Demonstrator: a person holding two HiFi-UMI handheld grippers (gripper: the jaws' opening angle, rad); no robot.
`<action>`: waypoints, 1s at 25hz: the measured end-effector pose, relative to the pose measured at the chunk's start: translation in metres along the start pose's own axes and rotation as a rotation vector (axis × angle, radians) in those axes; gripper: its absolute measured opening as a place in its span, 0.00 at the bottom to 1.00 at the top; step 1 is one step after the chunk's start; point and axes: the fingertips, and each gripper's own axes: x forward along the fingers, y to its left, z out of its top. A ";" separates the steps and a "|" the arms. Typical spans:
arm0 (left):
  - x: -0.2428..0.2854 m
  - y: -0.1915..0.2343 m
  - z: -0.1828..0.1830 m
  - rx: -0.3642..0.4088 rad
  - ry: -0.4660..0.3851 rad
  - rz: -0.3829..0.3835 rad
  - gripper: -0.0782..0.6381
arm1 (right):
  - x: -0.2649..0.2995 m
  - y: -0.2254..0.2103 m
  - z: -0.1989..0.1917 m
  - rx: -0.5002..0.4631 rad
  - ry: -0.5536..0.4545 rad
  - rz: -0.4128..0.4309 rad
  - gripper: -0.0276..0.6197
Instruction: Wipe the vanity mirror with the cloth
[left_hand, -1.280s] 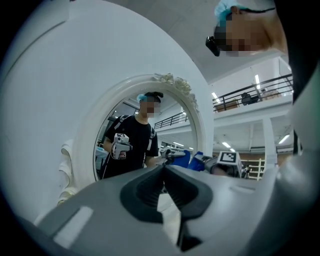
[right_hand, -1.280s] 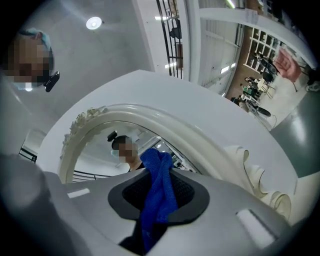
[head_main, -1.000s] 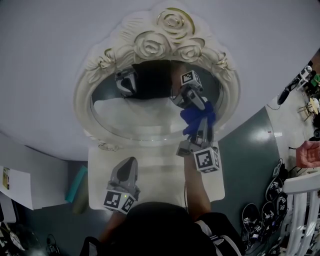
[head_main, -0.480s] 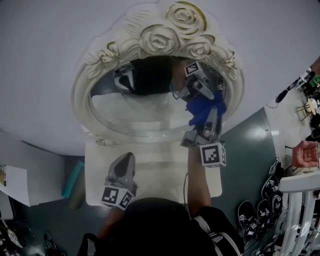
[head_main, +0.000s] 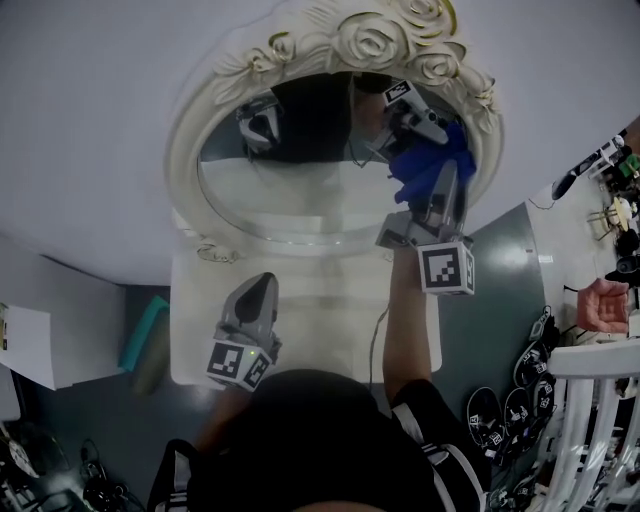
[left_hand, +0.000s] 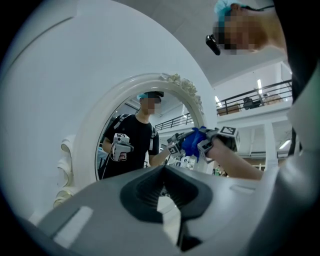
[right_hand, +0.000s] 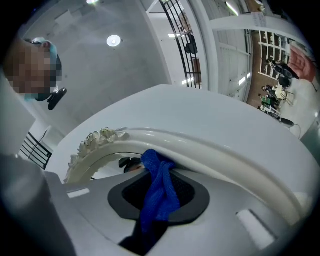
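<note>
— Right gripper (head_main: 443, 182) pinches my blue cloth (head_main: 420, 168) on the right edge of the vanity mirror (head_main: 290, 195)
— Much left?
— Most of it, I guess. My left gripper (head_main: 262, 290) is closed on nothing

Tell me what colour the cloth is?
Blue. The cloth shows best in the right gripper view.

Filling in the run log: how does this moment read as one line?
right claw: shut on blue knitted cloth, at right inner rim of white rose-carved oval mirror | left claw: shut, empty, low, off mirror
</note>
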 end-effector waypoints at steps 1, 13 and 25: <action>-0.002 0.002 0.001 -0.002 -0.003 0.001 0.12 | 0.002 0.005 0.002 -0.008 0.002 0.005 0.14; -0.021 0.019 0.012 -0.019 -0.045 0.018 0.12 | 0.034 0.078 0.018 -0.136 0.024 0.098 0.14; -0.044 0.037 0.016 -0.035 -0.061 0.060 0.12 | 0.056 0.191 -0.008 -0.418 0.095 0.263 0.14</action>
